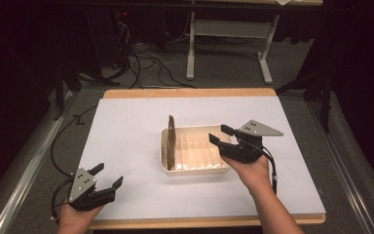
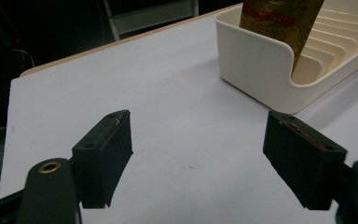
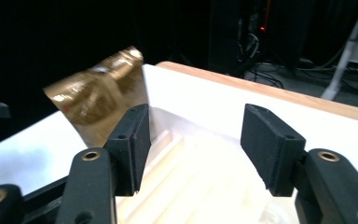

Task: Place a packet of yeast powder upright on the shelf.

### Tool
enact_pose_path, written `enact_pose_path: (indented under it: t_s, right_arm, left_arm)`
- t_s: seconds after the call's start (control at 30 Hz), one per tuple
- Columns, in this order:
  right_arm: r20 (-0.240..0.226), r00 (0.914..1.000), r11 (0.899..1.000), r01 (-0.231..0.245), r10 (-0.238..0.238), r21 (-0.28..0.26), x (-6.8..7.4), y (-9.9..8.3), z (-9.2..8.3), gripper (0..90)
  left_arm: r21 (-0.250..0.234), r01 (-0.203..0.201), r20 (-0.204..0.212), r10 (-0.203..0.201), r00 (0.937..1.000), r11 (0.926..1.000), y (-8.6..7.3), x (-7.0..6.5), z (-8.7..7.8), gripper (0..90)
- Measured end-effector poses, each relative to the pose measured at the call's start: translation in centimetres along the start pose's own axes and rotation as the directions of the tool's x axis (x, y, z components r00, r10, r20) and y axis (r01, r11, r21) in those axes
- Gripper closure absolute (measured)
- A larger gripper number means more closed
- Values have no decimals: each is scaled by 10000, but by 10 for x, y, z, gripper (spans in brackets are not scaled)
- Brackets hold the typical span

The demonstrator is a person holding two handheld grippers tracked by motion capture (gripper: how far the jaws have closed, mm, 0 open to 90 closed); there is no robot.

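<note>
**Packet's slotted in the rack, now just back out clean**

So the gold snack packet is standing upright in the leftmost slot of the white divider tray, which sits mid-table on the white mat. It looks like it leans a touch against the tray's left wall, so I'd say it's seated but not exactly locked in.

The right gripper hangs over the right end of the tray, jaws apart and nothing between them. In the right gripper view the packet is off to the left beyond the jaws, clear of the pads, so it's let go.

The left gripper sits at the near left corner of the mat, well apart from the tray, jaws spread wide and holding nothing.

Tips for the pull-away, as I see it: keep the right jaws wide, lift up before sliding sideways so a pad doesn't catch a divider and drag the tray, and don't sweep left past the packet or it'll tip.
</note>
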State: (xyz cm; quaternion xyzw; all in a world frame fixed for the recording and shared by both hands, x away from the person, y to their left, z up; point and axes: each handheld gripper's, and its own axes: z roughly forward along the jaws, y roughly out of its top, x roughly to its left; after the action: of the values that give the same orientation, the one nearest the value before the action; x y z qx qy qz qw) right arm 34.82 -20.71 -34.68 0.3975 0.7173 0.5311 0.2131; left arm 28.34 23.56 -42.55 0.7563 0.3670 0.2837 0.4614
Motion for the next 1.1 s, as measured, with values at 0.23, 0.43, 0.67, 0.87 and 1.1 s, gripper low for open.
enact_pose_path:
  t_s: [0.23,0.43,0.67,0.87,1.1]
  right_arm:
    - [521,9986,9999,-120,115,104,-22,-15,-19,363]
    - [1214,9914,9987,-504,496,33,-46,-36,-51,308]
    - [1941,9789,9979,-642,632,-6,-61,-54,-79,279]
    - [2503,9638,9956,-938,915,-27,-68,-67,-102,251]
    - [2904,9560,9935,-713,428,883,-65,-123,-94,271]
  left_arm:
    - [90,-38,23,38,10000,10000,-1,-1,2,241]
    - [194,-156,43,155,9999,9997,-1,-3,3,241]
    - [277,-157,45,155,9999,9995,-2,-4,5,241]
    - [424,-232,110,227,9997,9988,-3,-6,8,241]
    - [631,-374,290,357,9989,9973,-3,-9,12,241]
